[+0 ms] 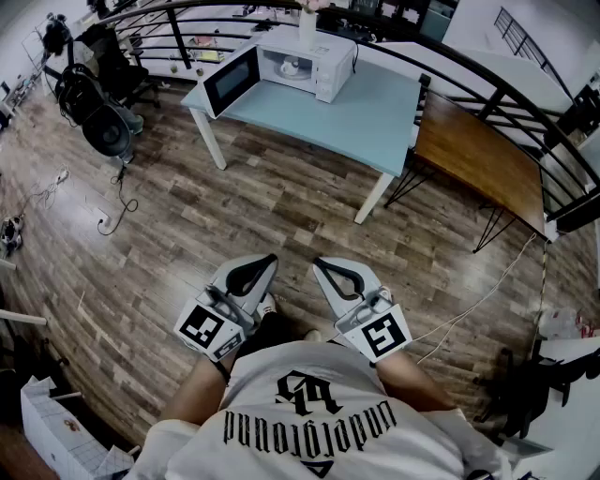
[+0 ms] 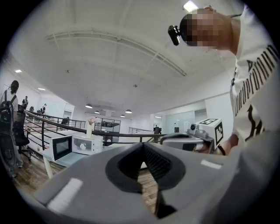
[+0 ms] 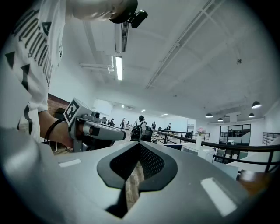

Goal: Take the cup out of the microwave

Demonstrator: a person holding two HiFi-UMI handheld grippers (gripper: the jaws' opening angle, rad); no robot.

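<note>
A white microwave (image 1: 305, 62) stands on a light blue table (image 1: 366, 117) far ahead of me, with its door (image 1: 231, 79) swung open to the left. Inside it sits a small white cup (image 1: 291, 67). The left gripper view shows the same microwave (image 2: 83, 144) in the distance, with the cup (image 2: 83, 146) a pale spot in its cavity. My left gripper (image 1: 267, 261) and right gripper (image 1: 321, 264) are side by side close to my body, over the floor and well short of the table. Both are shut and hold nothing. Their jaws point level toward the table.
A white vase (image 1: 307, 28) with a flower stands on top of the microwave. A brown wooden table (image 1: 478, 159) adjoins the blue one on the right. A curved black railing (image 1: 525, 94) runs behind both. Office chairs (image 1: 98, 103) and cables (image 1: 117, 202) lie at the left over the wood floor.
</note>
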